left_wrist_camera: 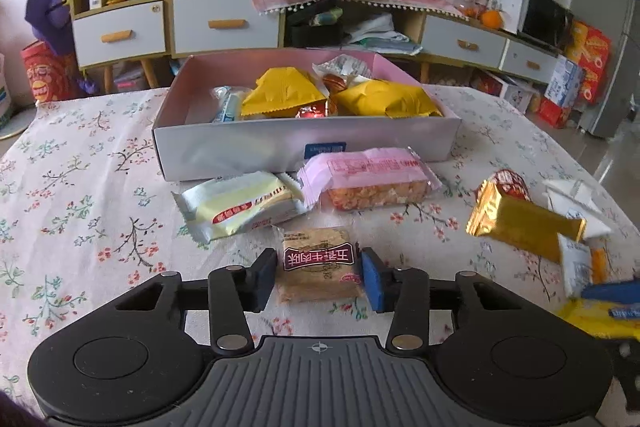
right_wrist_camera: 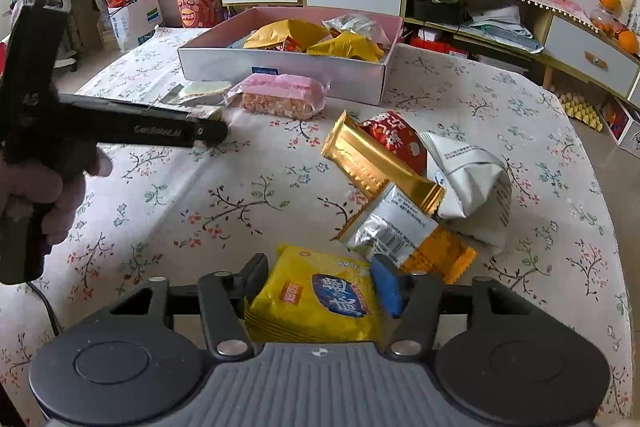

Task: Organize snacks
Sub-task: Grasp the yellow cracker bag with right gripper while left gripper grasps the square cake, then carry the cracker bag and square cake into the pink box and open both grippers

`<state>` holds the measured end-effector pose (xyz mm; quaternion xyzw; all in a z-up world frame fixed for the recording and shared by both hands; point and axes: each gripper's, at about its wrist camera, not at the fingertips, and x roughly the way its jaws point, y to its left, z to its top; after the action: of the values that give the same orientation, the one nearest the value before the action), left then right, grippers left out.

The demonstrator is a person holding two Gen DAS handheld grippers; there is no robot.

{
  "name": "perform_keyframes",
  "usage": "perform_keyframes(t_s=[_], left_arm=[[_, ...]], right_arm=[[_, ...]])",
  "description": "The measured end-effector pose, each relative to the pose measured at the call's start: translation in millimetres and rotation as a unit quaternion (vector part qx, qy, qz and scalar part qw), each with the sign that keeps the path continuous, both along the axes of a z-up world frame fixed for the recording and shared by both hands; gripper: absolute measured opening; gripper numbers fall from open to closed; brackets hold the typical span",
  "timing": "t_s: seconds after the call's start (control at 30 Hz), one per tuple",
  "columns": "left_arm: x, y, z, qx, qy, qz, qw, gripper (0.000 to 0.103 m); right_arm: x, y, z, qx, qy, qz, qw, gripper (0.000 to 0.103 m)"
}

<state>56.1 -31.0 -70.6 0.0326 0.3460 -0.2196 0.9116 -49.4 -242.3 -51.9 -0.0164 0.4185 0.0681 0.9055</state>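
A shallow pink-lined box (left_wrist_camera: 248, 151) on the floral table holds several yellow and other snack packs; it also shows in the right wrist view (right_wrist_camera: 320, 75). My left gripper (left_wrist_camera: 318, 277) has its pads against both sides of a small tan snack packet with a dark red label (left_wrist_camera: 318, 263) lying on the cloth. My right gripper (right_wrist_camera: 320, 287) brackets a yellow pack with a blue logo (right_wrist_camera: 316, 301), pads touching its sides. A pink pack (left_wrist_camera: 366, 179) and a pale green-white pack (left_wrist_camera: 240, 205) lie before the box.
A gold bar (right_wrist_camera: 376, 163), a red pack (right_wrist_camera: 394, 137), a white bag (right_wrist_camera: 468, 179) and a silver-orange sachet (right_wrist_camera: 400, 227) are piled right of centre. The left tool's handle and the hand holding it (right_wrist_camera: 48, 155) fill the left. Cabinets stand behind the table.
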Motion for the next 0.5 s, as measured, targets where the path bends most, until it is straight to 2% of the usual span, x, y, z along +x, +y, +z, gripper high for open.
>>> perform_keyframes(t_s=[0.2, 0.5], left_arm=[[-9.0, 11.0, 0.9, 0.002, 0.003, -0.021, 0.9998, 0.041], [-16.6, 20.8, 3.7, 0.0, 0.019, -0.027, 0.9995, 0.041]], right_arm=[[6.2, 5.9, 0.4, 0.006, -0.01, 0.005, 1.0, 0.032], [19.0, 10.3, 3.6, 0.022, -0.026, 0.004, 0.999, 0.03]])
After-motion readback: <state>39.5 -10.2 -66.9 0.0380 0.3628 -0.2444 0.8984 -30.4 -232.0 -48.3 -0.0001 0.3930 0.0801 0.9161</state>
